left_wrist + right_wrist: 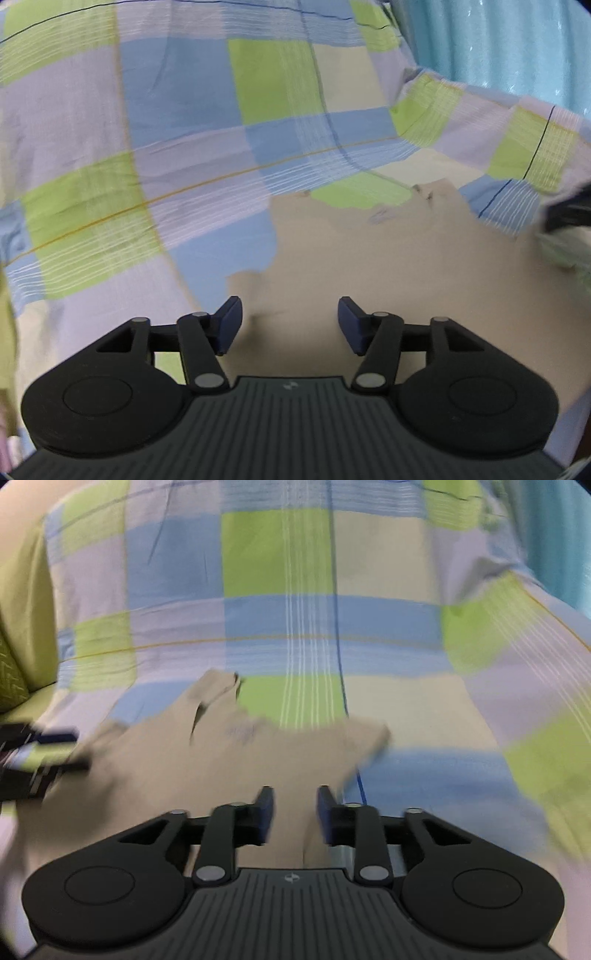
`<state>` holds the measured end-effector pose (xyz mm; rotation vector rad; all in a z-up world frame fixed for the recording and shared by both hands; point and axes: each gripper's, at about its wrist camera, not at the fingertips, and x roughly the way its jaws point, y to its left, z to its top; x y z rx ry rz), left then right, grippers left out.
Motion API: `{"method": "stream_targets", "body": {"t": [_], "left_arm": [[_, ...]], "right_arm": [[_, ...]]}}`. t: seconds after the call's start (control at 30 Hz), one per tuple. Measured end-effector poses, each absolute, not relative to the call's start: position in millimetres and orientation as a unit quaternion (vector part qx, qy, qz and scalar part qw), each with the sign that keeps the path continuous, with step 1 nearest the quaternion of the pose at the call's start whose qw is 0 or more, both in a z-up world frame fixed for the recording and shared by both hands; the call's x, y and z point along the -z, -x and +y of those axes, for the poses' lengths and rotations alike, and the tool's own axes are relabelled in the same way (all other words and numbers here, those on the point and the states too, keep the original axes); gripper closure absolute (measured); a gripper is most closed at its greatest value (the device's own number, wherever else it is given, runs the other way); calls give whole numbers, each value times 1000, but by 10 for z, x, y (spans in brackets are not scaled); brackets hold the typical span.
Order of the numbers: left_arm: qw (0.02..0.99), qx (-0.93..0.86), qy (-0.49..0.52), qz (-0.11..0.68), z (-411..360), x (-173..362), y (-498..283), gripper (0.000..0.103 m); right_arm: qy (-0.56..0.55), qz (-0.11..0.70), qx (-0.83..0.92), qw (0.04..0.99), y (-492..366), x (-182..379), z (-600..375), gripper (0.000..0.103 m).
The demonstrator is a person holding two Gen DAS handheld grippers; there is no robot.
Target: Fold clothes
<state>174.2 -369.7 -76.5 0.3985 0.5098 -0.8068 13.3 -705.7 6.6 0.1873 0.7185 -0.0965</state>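
Garment [207, 775], beige, lies spread on the checked bedsheet [184, 110]. Left tongs [290, 325] gape wide, right tongs [295, 814] narrower, both empty above it. Likely between folds; next needs an edge gripped.

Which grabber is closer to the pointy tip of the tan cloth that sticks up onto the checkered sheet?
Hard to call, perhaps the right. The right gripper sits over the tan cloth, below its tip. The left gripper hangs at the cloth's side edge.
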Motion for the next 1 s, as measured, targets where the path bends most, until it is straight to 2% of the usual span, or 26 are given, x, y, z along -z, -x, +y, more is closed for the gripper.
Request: {"method": "stream_targets", "body": {"t": [0.03, 0.17, 0.33, 0.4, 0.5, 0.53, 0.57, 0.67, 0.83, 0.87, 0.93, 1.0], "left_arm": [[868, 385, -196, 245, -3625, 766, -1767, 49], [864, 379, -203, 262, -3436, 800, -1898, 48], [853, 386, -194, 293, -3369, 865, -2142, 48], [841, 403, -177, 316, -3382, 904, -2261, 52], [828, 423, -164, 328, -3403, 931, -2325, 62], [828, 426, -165, 327, -3410, 927, -2320, 69], [827, 428, -166, 325, -3417, 922, -2313, 79], [836, 418, -178, 308, -3425, 885, -2247, 95], [846, 418, -189, 271, -3392, 832, -2114, 99], [847, 418, -188, 268, -3385, 825, -2099, 99], [850, 418, -184, 263, -3368, 813, -2078, 99], [852, 414, -182, 263, -3350, 800, -2078, 99]], "right_arm": [[-98, 351, 51, 930, 76, -64, -7011, 61], [-157, 355, 76, 918, 673, 54, -7013, 60], [-223, 349, 91, 906, 980, 321, -7018, 55], [-239, 339, 90, 905, 1014, 389, -6996, 53], [-234, 326, 90, 912, 1007, 421, -6925, 43], [-231, 323, 87, 914, 1010, 421, -6895, 43], [-233, 320, 80, 915, 1034, 424, -6878, 43], [-235, 314, 68, 917, 1047, 440, -6852, 43], [-274, 288, 74, 915, 1089, 494, -6905, 45], [-274, 286, 80, 915, 1086, 498, -6912, 50], [-280, 281, 90, 913, 1081, 510, -6941, 54], [-295, 277, 96, 909, 1065, 525, -6977, 64]]}}
